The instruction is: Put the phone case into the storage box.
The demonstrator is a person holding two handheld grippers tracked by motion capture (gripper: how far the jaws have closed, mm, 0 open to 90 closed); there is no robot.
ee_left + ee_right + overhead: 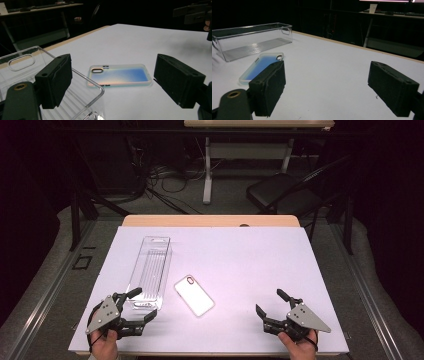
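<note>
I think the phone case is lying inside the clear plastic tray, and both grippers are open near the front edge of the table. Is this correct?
Not quite. The phone case lies on the white table beside the clear plastic tray, not inside it; the high view shows this. The left gripper and right gripper are indeed open near the front edge.

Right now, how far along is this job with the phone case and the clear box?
Nothing looks done yet. The phone case lies flat on the table beside the clear box, which holds nothing. Both the left tongs and right tongs are open and grip nothing. Likely left: picking up the case and putting it in the box.
</note>
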